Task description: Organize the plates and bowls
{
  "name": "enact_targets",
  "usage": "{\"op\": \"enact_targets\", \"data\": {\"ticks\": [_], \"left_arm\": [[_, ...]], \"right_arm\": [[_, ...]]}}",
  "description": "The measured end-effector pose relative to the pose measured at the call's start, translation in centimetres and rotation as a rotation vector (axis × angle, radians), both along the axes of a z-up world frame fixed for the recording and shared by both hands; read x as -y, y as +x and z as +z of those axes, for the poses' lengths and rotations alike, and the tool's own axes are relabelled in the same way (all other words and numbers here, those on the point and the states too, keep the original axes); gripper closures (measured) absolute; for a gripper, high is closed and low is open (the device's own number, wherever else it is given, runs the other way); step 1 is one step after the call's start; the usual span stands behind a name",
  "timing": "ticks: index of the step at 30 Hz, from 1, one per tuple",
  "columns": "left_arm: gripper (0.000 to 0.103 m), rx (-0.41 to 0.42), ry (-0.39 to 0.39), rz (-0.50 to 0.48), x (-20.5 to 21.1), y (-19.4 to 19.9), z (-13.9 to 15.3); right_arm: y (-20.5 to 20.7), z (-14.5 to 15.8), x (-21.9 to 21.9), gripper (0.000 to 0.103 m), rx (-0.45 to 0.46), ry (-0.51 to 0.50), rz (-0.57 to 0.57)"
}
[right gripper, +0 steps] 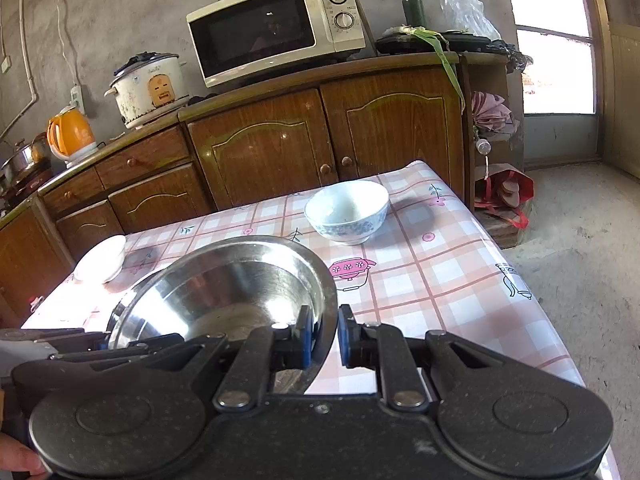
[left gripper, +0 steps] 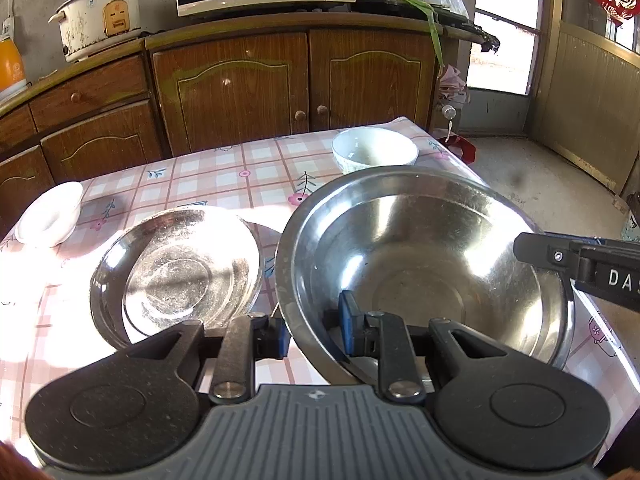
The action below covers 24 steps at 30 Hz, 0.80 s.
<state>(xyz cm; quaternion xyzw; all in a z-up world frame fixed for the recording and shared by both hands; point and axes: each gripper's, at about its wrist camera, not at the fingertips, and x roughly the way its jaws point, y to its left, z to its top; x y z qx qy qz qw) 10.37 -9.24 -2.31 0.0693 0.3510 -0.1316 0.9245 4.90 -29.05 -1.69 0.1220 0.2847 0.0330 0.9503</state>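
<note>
White microwave (right gripper: 276, 26) and rice cooker (right gripper: 148, 86) set on wooden cabinets (right gripper: 320, 132), orange kettle (right gripper: 70, 134) at left, green flask (right gripper: 413, 7) beside plastic bag (right gripper: 464, 4)

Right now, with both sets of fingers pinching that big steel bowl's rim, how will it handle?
The steel bowl likely stays stiff and fairly light: thin metal, apparently empty. Its polished rim could slip between the fingers, and an uneven lift may tilt it.

Left wrist view: close over the near left rim of the large shiny steel bowl (left gripper: 420, 264), tilted down across the pink-checked bench (left gripper: 224, 176) toward the brown wooden cabinets (left gripper: 288, 84). Right wrist view: same facing, from the bowl's right rim. Both views share the bowl, bench, cabinets and white microwave (right gripper: 276, 28).
</note>
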Motion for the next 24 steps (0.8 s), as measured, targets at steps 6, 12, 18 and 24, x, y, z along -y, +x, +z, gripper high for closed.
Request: {"op": "enact_targets", "data": {"ticks": [6,12,18,24], "left_arm": [[0.079,-0.011,0.009,0.003,-0.4,-0.5,-0.6],[0.079,-0.022,0.015,0.006,-0.9,-1.0,-1.2],[0.079,-0.036,0.022,0.01,-1.4,-1.6,-2.0],[0.079,-0.053,0.025,0.014,-2.2,-2.1,-2.9]], "right_arm": [[-0.5,-0.7,-0.4,0.085,-0.016,0.004,0.009],[-1.0,-1.4,-0.9,0.085,-0.03,-0.004,0.019],[-1.3,-2.2,-1.5,0.085,-0.049,-0.007,0.03],[-1.7,-3.1,-2.1,0.085,-0.069,-0.009,0.043]]}}
